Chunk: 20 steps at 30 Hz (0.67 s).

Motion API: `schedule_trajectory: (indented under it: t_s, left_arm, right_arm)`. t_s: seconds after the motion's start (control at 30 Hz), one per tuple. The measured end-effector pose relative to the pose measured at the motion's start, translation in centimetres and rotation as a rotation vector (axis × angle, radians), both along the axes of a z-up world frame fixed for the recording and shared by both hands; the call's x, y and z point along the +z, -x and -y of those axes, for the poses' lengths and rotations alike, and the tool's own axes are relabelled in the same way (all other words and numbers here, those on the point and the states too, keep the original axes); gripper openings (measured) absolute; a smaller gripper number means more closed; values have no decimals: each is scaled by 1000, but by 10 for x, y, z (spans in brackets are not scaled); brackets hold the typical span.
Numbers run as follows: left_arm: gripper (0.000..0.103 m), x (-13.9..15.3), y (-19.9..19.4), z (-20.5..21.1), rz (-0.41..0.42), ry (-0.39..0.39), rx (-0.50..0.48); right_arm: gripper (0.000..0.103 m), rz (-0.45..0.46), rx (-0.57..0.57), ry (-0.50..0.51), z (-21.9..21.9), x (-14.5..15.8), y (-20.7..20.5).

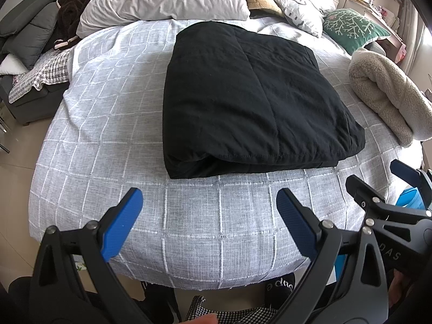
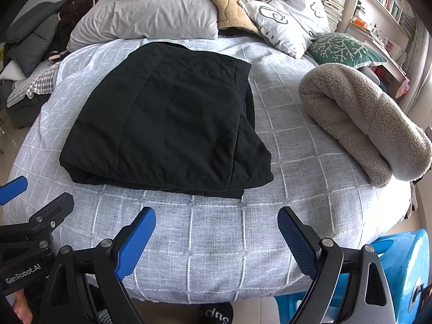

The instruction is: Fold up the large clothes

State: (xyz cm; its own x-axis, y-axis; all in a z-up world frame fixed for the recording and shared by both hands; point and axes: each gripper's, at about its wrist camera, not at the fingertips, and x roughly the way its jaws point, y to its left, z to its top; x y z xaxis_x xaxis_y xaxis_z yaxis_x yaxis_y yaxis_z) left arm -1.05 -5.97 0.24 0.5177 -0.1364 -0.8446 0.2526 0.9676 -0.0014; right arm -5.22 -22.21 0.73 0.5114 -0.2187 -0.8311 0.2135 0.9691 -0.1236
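— Two hand-held grippers, and neither one holds anything? Where do they sit?

— Both hang over the near edge of the bed [image 1: 89,124]. The left hand-held gripper [image 1: 208,205] has its blue pads spread wide with only bedspread between them, and the right hand-held gripper [image 2: 216,224] is spread the same way, clear of the cloth.

— And the garment?

— The black quilted garment [image 2: 164,118] lies in the middle of the bed, nearer the foot edge than the pillows [image 2: 145,19]. It is already doubled into a thick rectangle, with a rounded fold running along its near side and stacked loose edges at the near right corner. A rolled fleece blanket [image 2: 361,124] rests well apart, by the right edge of the bed.

— How do you expect it to handle?

— Soft and padded, I judge, so bulky rather than heavy. It should sag at once when lifted, and the stacked layers may slide over each other, since the shell cloth looks smooth.

— So where would you take hold?

— At the two near corners, one gripper each, pinching through every layer along the stitched hem. Taking only the top layer would likely peel the stack open. The spread jaws look wide enough for that thickness, though I cannot be sure.
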Motion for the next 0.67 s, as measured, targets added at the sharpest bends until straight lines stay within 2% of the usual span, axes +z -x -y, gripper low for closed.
schedule_trajectory:
  t_s: [0.67]
  left_arm:
    - [99, -4, -1, 1, -20, -4, -13]
  right_arm:
    - [93, -4, 2, 0, 2, -1, 1]
